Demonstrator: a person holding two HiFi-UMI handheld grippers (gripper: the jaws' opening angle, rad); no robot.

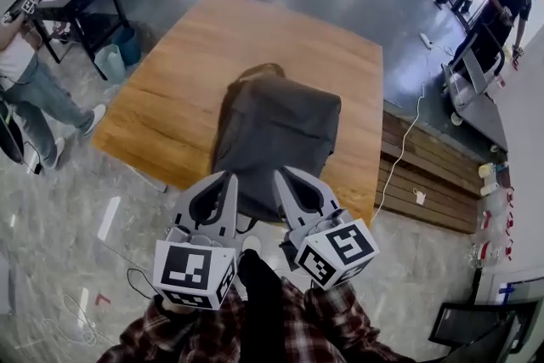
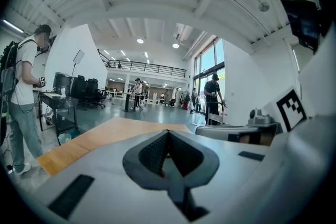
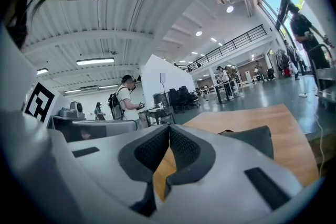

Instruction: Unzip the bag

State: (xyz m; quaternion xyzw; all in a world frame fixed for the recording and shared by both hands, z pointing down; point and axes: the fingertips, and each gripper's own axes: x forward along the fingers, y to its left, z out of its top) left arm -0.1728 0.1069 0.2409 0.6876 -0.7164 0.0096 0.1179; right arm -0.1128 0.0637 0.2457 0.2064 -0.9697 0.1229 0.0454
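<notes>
A dark grey bag (image 1: pixel 276 136) lies flat on the wooden table (image 1: pixel 187 72), its handle end pointing away from me. My left gripper (image 1: pixel 227 176) is held at the bag's near edge, jaws shut with nothing between them. My right gripper (image 1: pixel 283 173) sits beside it, also shut and holding nothing. In the right gripper view a corner of the bag (image 3: pixel 252 139) shows past the closed jaws. From the left gripper (image 2: pixel 167 132) only the table top (image 2: pixel 105 136) is visible. No zipper can be made out.
A person (image 1: pixel 30 85) stands left of the table by a dark desk (image 1: pixel 72 0) and blue bins (image 1: pixel 119 55). A wooden pallet (image 1: pixel 429 178) and a white cable (image 1: pixel 408 140) lie right of the table. Other people (image 1: pixel 497 13) stand far right.
</notes>
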